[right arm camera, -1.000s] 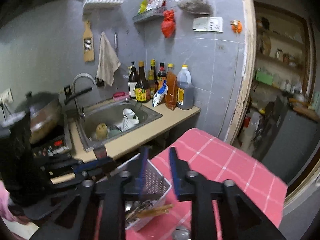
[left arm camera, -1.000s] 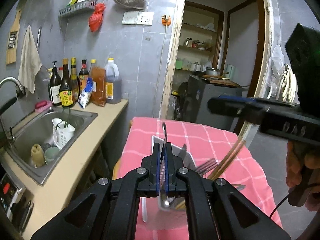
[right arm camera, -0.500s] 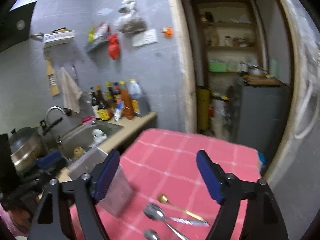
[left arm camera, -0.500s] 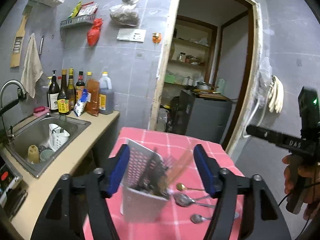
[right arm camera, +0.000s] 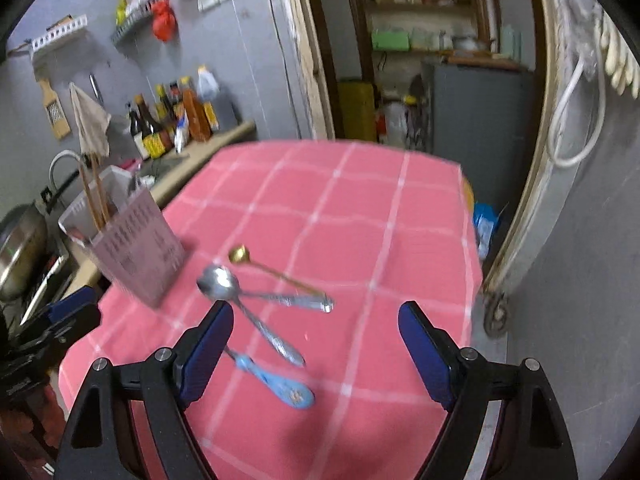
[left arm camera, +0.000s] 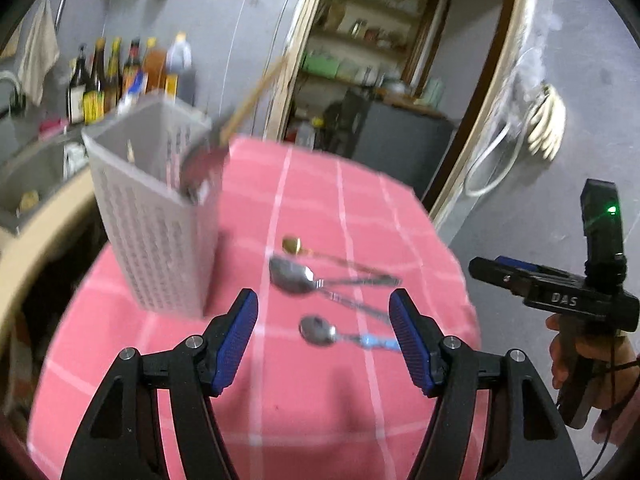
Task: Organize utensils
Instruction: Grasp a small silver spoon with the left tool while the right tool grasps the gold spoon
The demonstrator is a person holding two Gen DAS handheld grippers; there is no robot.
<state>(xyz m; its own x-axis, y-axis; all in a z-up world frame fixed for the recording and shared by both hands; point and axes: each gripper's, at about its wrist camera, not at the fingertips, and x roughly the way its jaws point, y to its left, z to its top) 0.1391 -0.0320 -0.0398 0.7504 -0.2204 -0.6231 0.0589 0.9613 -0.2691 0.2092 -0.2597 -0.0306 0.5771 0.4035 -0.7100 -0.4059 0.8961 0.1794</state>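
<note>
A white perforated utensil holder (left arm camera: pixel 156 216) (right arm camera: pixel 136 248) stands on the pink checked tablecloth (left arm camera: pixel 320 400), with wooden chopsticks (left arm camera: pixel 256 96) (right arm camera: pixel 94 192) and a metal utensil sticking out of it. To its right on the cloth lie a small gold spoon (left arm camera: pixel 292 245) (right arm camera: pixel 240 255), two silver spoons (left arm camera: pixel 292 274) (right arm camera: pixel 218 280) with overlapping bowls, and a blue-handled spoon (left arm camera: pixel 320 330) (right arm camera: pixel 280 384). My left gripper (left arm camera: pixel 324 336) hovers open above the blue-handled spoon, touching nothing. My right gripper (right arm camera: pixel 316 344) is open over the spoon handles. It also shows at the right edge (left arm camera: pixel 520 276), held by a hand.
A kitchen counter with a sink (left arm camera: pixel 32 176), sauce bottles (right arm camera: pixel 168 124) and a pan (right arm camera: pixel 20 252) runs along the left of the table. Behind the table is a doorway with shelves and a grey cabinet (right arm camera: pixel 480 120). The table's right edge (right arm camera: pixel 476 248) drops to the floor.
My left gripper was shut on a thin metal utensil over the holder; it has let go, opened wide and drawn back. My right gripper also opened wide and swung from the holder towards the loose spoons.
</note>
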